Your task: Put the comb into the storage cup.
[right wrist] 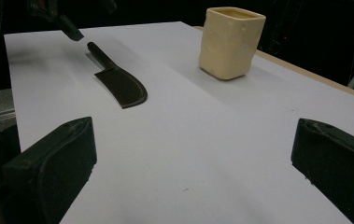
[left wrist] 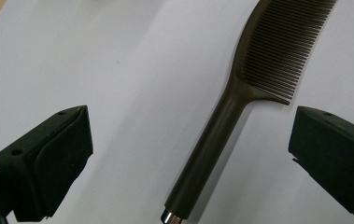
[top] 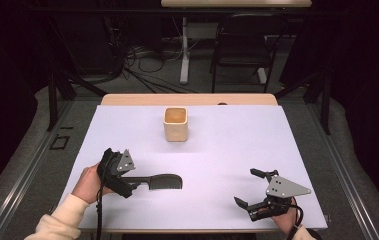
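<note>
Left gripper open, 1 comb, 1 cup

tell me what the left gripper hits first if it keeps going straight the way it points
Most likely the comb: its handle lies on the table between the open jaws of the left gripper, pointing along them. Depth is hard to judge.

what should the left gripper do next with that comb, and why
Probably lower and close the left gripper on the comb. Its fingers stand wide open on either side of the handle, which lies flat on the table between them, not yet gripped. The cup stands upright farther back, a likely place for it.
</note>
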A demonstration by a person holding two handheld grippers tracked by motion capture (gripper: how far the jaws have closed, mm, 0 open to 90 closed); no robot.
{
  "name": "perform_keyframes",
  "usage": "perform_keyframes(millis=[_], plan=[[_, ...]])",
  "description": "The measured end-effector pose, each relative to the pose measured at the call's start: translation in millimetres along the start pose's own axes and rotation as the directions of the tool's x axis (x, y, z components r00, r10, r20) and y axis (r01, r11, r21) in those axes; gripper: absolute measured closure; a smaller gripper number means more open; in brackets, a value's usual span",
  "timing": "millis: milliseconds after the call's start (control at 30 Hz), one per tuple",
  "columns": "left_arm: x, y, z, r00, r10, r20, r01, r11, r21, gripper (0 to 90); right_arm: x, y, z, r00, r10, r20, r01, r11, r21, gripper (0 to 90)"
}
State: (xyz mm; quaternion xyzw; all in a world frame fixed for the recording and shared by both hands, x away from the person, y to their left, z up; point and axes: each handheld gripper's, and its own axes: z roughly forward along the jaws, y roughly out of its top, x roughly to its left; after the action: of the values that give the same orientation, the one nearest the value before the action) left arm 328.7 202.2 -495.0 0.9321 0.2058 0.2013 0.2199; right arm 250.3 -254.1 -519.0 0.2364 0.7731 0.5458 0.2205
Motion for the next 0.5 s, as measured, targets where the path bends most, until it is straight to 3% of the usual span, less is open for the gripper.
perform_keyframes(millis=[167,400,467,500], plan=[[1.8,8.5,5.9,0.9986,0.052,0.01,-0.052,0.9977,0.044,0.0,0.4,0.1,0.1,1.0,0.0,-0.006,0.0,1.0,0.001,0.0],[3.3,19.5,14.6,0.9923,0.117,0.041,-0.121,0.9862,0.113,1.2,1.3,0.1,1.2,0.9999,-0.008,-0.01,0.008,1.0,0.014,0.0],[3.4,22.2,18.0,0.989,0.143,0.035,-0.147,0.9771,0.154,12.6,1.2,-0.1,1.0,0.9999,-0.006,-0.008,0.006,1.0,0.012,0.0],[3.6,23.4,19.4,0.9876,0.147,0.054,-0.154,0.9743,0.164,16.6,1.1,-0.3,1.3,1.0,-0.003,-0.009,0.003,1.0,0.012,0.0]])
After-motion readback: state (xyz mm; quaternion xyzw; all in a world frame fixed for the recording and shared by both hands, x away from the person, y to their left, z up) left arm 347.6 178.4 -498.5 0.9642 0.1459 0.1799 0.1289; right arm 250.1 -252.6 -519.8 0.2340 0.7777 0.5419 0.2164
